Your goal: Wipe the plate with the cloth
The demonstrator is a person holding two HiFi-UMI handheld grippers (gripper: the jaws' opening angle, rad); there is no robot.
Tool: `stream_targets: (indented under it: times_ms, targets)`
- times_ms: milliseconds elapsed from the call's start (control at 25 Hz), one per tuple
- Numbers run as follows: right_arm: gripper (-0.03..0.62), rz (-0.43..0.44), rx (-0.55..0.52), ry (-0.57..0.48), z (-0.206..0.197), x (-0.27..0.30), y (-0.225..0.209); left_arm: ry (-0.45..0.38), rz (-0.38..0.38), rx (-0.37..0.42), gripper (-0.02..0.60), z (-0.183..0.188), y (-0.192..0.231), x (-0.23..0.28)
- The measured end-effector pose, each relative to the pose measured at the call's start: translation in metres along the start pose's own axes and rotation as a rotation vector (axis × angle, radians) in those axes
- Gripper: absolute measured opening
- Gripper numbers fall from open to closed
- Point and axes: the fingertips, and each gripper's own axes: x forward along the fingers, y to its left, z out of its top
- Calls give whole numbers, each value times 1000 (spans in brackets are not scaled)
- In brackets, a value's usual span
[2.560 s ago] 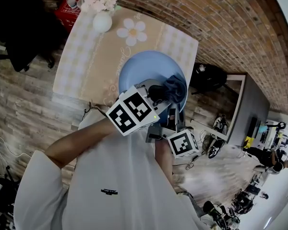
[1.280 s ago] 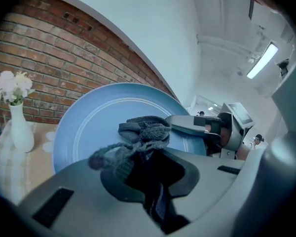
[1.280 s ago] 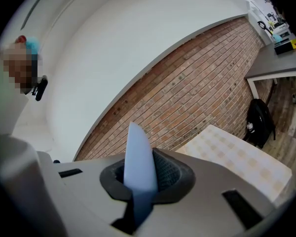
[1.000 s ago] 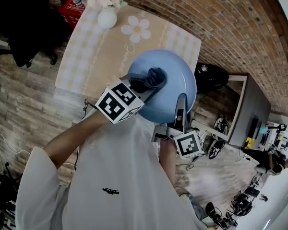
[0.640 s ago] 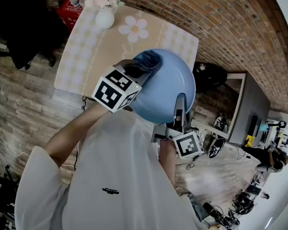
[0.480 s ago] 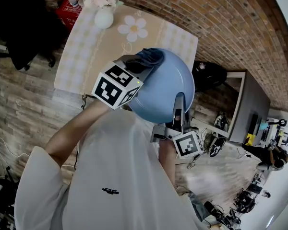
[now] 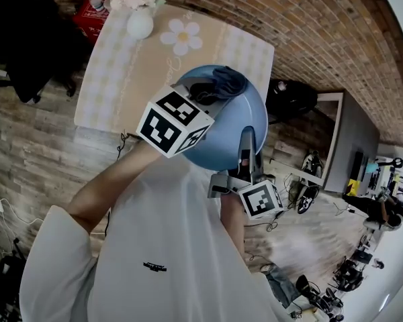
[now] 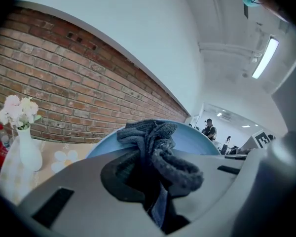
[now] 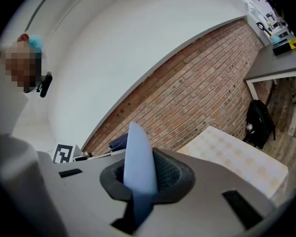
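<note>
Beige check-patterned table [image 7: 117,79]: seen below and beyond the held items. Nothing of the task is rested on it.

Pale blue plate [image 7: 234,127]: round and shallow, held raised off the table above its near edge. The hollow face is turned up toward the head camera. The near rim is taken edge-on between the jaws of the right gripper.

Right gripper [image 7: 246,139]: closed on the plate's near rim. In the right gripper view the rim is seen standing as a thin blade in the padded throat. The plate is judged to be carried from this single point.

Left gripper [image 7: 210,96]: set at the plate's left side, jaws clamped on the cloth, which is bunched between and over them.

Dark blue-grey cloth [image 7: 223,84]: a knitted wad, found at the plate's far rim. It appears to touch the rim, though this cannot be confirmed. It is thus placed opposite the right gripper's hold, with the bare face lying between the two. The next stroke is judged to be drawn from the far rim back toward the person, along the line joining the grippers. Pressure applied there would be levered against the one-point grip, so the rim may be twisted in the jaws.
</note>
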Motion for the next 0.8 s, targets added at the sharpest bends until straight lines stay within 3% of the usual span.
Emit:
stream_targets:
  times_ms: [520,800]
  targets:
    - [58,-42,5,23,1,15,-6,26,-101,-28,61,-10,-37,12]
    - [58,-67,-45,43,4,24,-10,55,-149,-63,61,-27,-49,7]
